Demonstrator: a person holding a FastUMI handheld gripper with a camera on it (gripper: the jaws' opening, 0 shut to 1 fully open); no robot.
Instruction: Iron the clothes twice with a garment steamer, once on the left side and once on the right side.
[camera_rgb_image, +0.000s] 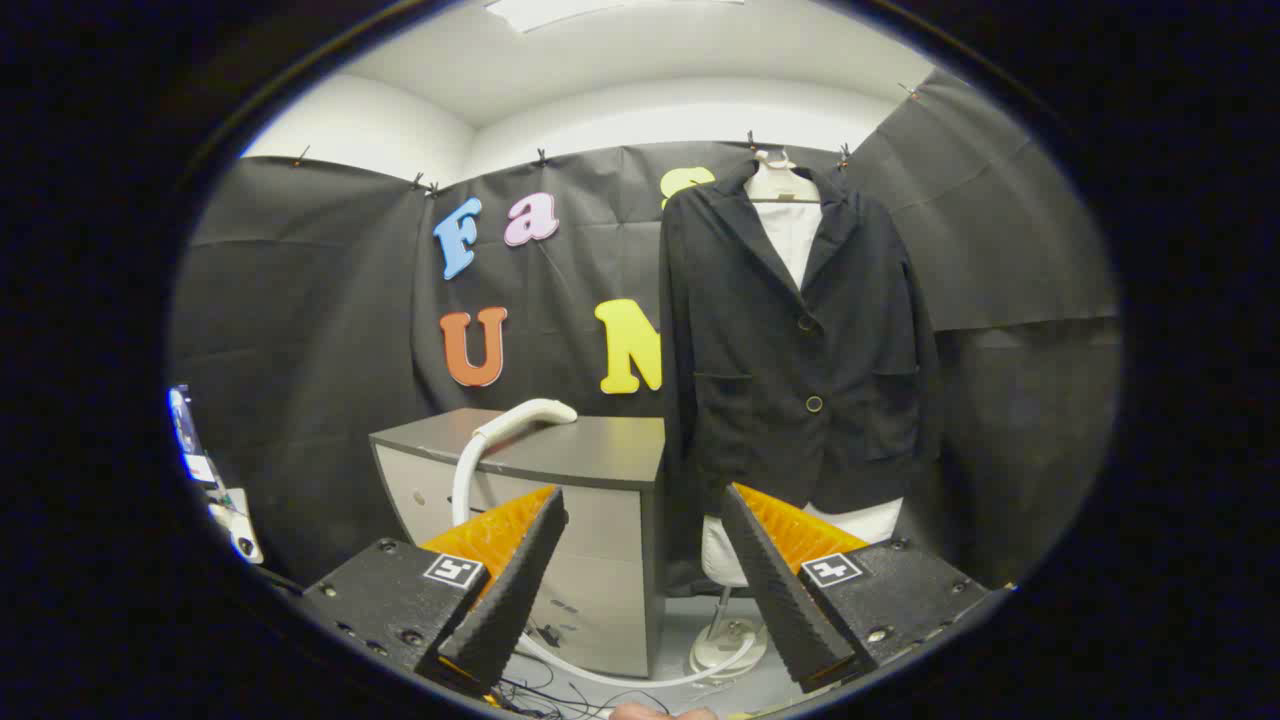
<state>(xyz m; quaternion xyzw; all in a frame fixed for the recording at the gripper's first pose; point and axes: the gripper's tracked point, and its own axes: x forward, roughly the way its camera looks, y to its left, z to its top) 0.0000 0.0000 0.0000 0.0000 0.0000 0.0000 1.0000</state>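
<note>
Tongs (640, 570) wide open w/ nothing held, steamer head (527, 417) lying on tabletop (600, 455) ahead-left beyond left finger, long axis running left-right, hose dropping off front edge; jacket (795, 350) hangs ahead-right, so reach goes left first.

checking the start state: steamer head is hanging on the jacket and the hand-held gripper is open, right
Not quite. The gripper view shows the steamer head lying on the grey cabinet, beside the dark jacket, not hanging on it. The hand-held gripper is open, holding nothing.
</note>
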